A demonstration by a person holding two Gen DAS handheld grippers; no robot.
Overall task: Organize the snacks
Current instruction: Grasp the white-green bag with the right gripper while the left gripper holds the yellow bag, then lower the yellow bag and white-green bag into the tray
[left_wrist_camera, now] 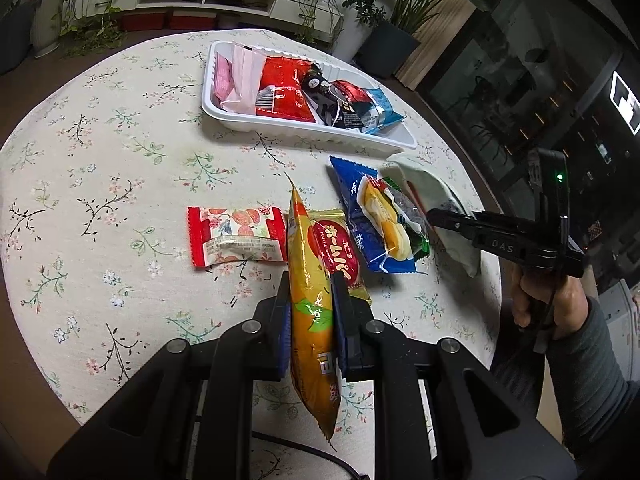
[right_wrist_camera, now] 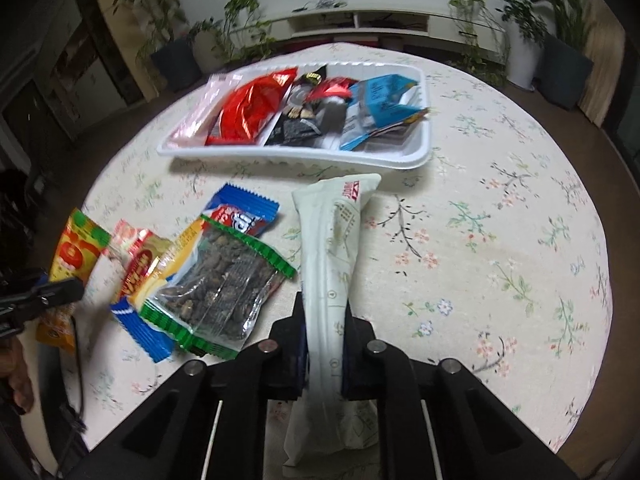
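Snacks lie spread over a round surface (left_wrist_camera: 100, 160) covered with a floral cloth, and both grippers are loaded. The left gripper (left_wrist_camera: 310, 300) has its fingers (left_wrist_camera: 285, 312) clamped on a long orange packet (left_wrist_camera: 310, 280), which stands on edge between the blue pads and runs forward along them. Just beside it on the surface lies a red-and-white wrapped snack (left_wrist_camera: 236, 236), and touching the orange packet's other side is a small yellow packet with a red oval label (left_wrist_camera: 338, 248). Further toward the right hand, a blue packet (left_wrist_camera: 360, 216) lies under a clear green-edged bag of dark pieces (right_wrist_camera: 224, 292).

The right gripper (right_wrist_camera: 324, 312) has its fingers (right_wrist_camera: 298, 320) closed on a pale white-green packet (right_wrist_camera: 332, 256), gripped near its middle, its far end reaching almost to the tray. In the left wrist view, that gripper (left_wrist_camera: 440, 216) appears from the side, held in the person's right hand (left_wrist_camera: 548, 300).

Beyond the loose snacks sits a white tray (right_wrist_camera: 288, 158) on the surface, already holding several items side by side: a pink bag (left_wrist_camera: 240, 80), a red foil packet (left_wrist_camera: 286, 84), dark wrappers (left_wrist_camera: 324, 96) and a light blue packet (left_wrist_camera: 380, 108). Potted plants (right_wrist_camera: 240, 24) and a low white shelf stand behind the surface.
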